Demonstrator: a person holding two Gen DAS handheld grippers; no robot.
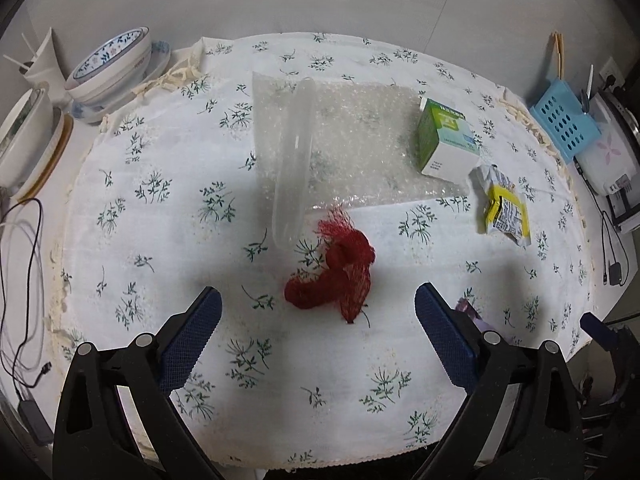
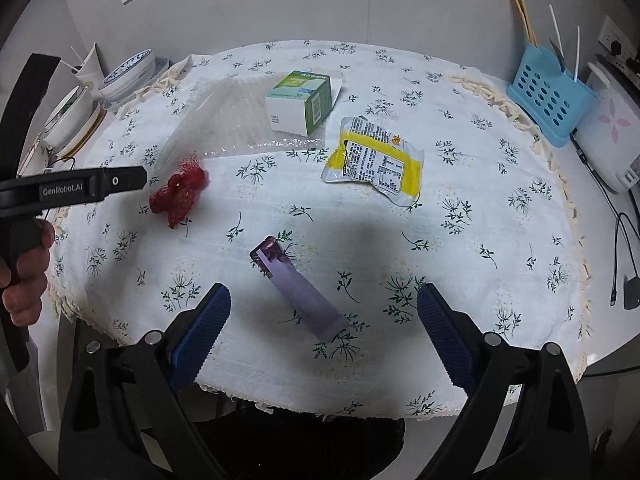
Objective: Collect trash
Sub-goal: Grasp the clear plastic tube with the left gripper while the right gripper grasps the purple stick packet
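A crumpled red mesh net (image 1: 334, 276) lies on the floral tablecloth just ahead of my open, empty left gripper (image 1: 318, 306); it also shows in the right wrist view (image 2: 178, 196). A sheet of clear bubble wrap (image 1: 348, 148) with a clear plastic tube (image 1: 294, 160) lies behind it. A green and white carton (image 1: 446, 140) stands on the wrap's right end. A yellow and white snack wrapper (image 2: 374, 160) lies right of the carton. A flat purple wrapper (image 2: 298, 290) lies between the fingers of my open, empty right gripper (image 2: 324, 304).
Stacked blue-patterned bowls (image 1: 112, 68) and white pots stand at the table's far left. A blue perforated utensil holder (image 2: 550, 96) and a white appliance (image 2: 612, 132) stand at the far right. Cables hang at both sides. The table's front edge (image 2: 320, 406) is close below.
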